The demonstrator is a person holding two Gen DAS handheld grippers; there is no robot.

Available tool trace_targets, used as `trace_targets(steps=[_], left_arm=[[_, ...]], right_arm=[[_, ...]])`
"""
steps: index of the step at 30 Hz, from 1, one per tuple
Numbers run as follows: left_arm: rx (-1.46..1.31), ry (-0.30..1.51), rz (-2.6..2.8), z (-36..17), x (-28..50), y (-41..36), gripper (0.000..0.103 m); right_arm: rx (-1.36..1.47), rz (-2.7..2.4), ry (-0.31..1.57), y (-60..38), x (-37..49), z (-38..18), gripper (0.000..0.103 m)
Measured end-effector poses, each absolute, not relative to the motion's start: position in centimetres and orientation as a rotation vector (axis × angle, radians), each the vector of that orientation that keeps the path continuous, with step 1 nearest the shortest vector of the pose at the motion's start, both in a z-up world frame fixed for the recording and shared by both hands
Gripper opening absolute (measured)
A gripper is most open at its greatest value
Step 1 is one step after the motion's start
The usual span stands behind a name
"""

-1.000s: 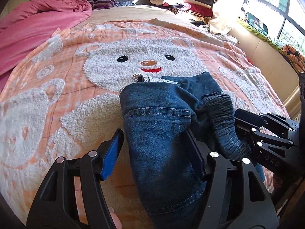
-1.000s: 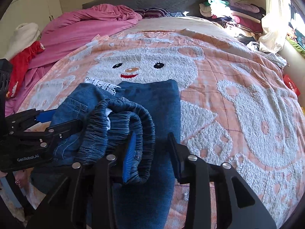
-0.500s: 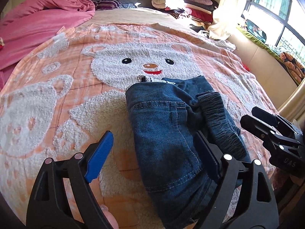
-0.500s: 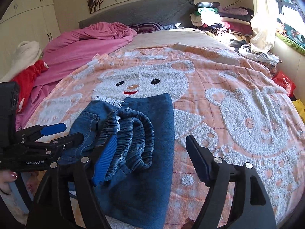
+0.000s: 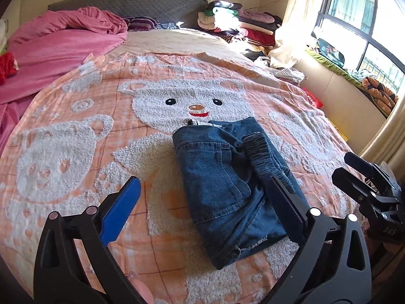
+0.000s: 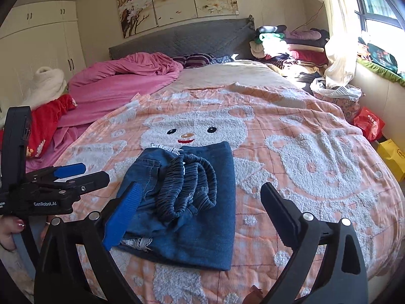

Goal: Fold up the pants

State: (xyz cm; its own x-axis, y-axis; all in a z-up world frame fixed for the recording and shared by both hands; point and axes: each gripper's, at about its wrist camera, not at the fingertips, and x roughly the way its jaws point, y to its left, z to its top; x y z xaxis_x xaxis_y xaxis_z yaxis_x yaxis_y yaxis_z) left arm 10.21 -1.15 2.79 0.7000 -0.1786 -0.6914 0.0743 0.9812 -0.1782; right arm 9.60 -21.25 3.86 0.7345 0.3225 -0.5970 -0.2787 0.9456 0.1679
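Blue denim pants (image 5: 227,185) lie folded in a compact bundle on the peach bear blanket (image 5: 76,116). Their gathered elastic waistband (image 6: 187,185) sits bunched on top. In its own view, my left gripper (image 5: 202,181) hovers above the bundle's near end. Its jaws are opening wide and the pads touch no cloth. My right gripper (image 6: 201,186) hangs above the pants (image 6: 207,202) too, its jaws also opening, with nothing pressed between them. The right wrist view shows the left gripper (image 6: 93,172) at the left, beside the pants. The left wrist view shows the right gripper (image 5: 344,164) off to the right.
A pink duvet (image 5: 63,38) is heaped at the far left of the bed. Stacked clothes (image 5: 235,22) sit by the grey headboard (image 6: 182,38). A red bag (image 6: 369,124) and a yellow bag (image 6: 392,154) stand on the floor to the right, below the window.
Both grippers opened, let go of the pants and drew back and upward. The pants stay folded on the blanket, waistband on top.
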Motion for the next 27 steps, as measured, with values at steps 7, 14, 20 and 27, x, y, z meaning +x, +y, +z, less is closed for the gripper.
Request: trace_targets(steps=[7,14,20,27], left_arm=[[-0.134,0.775,-0.146,3.1,8.2,-1.4,0.094],[-0.135,0.792,-0.145,2.1,6.0,-1.3,0.094],[-0.116,0.817,-0.143,0.8,4.6,-1.4,0.094],[-0.112,0.84,-0.137,-0.2,3.5,-1.2,0.094]], right_arm=[[0.054,0.331,0.646,-21.1,6.9,4.8,0.097],[0.045,0.322,0.656,-21.3,5.1,4.4,0.098],[0.044,0.307,0.683,-21.6,4.1,3.4,0.098],[0.049,0.291,0.702,-22.1,3.2,2.4,0.098]])
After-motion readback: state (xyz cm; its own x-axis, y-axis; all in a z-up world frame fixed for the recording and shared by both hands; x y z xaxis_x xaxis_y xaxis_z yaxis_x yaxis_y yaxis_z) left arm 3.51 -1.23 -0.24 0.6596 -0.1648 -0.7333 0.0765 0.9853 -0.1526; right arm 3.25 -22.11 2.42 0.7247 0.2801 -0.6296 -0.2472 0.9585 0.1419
